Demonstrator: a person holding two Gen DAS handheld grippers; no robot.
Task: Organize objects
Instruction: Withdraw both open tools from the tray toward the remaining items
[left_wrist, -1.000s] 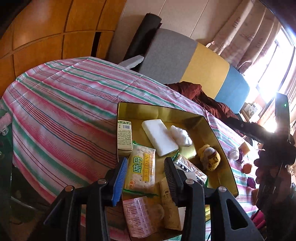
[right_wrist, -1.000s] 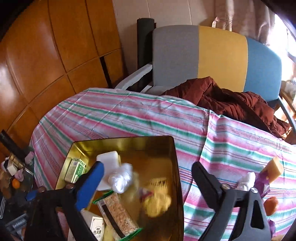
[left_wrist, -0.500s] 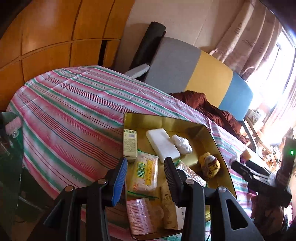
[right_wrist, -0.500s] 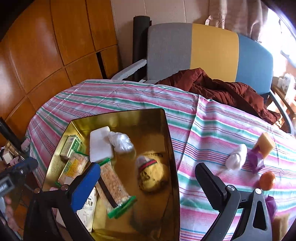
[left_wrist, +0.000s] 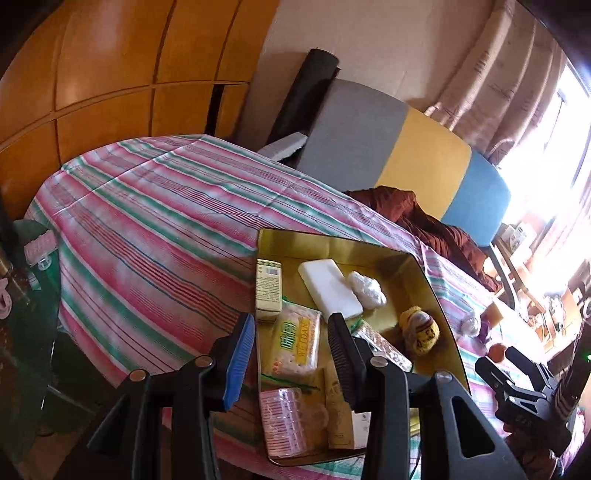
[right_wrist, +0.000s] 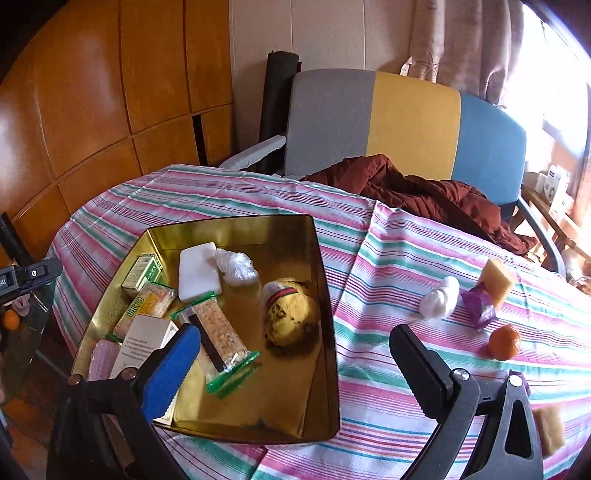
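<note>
A gold tin tray (right_wrist: 325, 295) sits on the striped tablecloth (right_wrist: 406, 266) and also shows in the left wrist view (left_wrist: 432, 295). It holds a white soap bar (right_wrist: 197, 271), a yellow plush toy (right_wrist: 290, 314), a cereal bar (right_wrist: 221, 339), a cracker pack (left_wrist: 295, 339) and small boxes. Loose on the cloth to the right lie a white wrapped ball (right_wrist: 439, 297), a purple packet (right_wrist: 478, 308), a yellow block (right_wrist: 498, 282) and an orange (right_wrist: 504, 341). My right gripper (right_wrist: 295, 362) is open and empty above the tray's near right edge. My left gripper (left_wrist: 290, 350) is open and empty above the tray's near end.
A grey, yellow and blue chair (right_wrist: 406, 122) with a dark red jacket (right_wrist: 424, 188) stands behind the table. Wooden panels (right_wrist: 92, 92) line the left wall. A tan block (right_wrist: 550, 428) lies at the near right edge. A bright window is at the far right.
The right gripper has drawn back and up from the tray, and the plush toy now lies in the tray. The left gripper has backed away a little.
</note>
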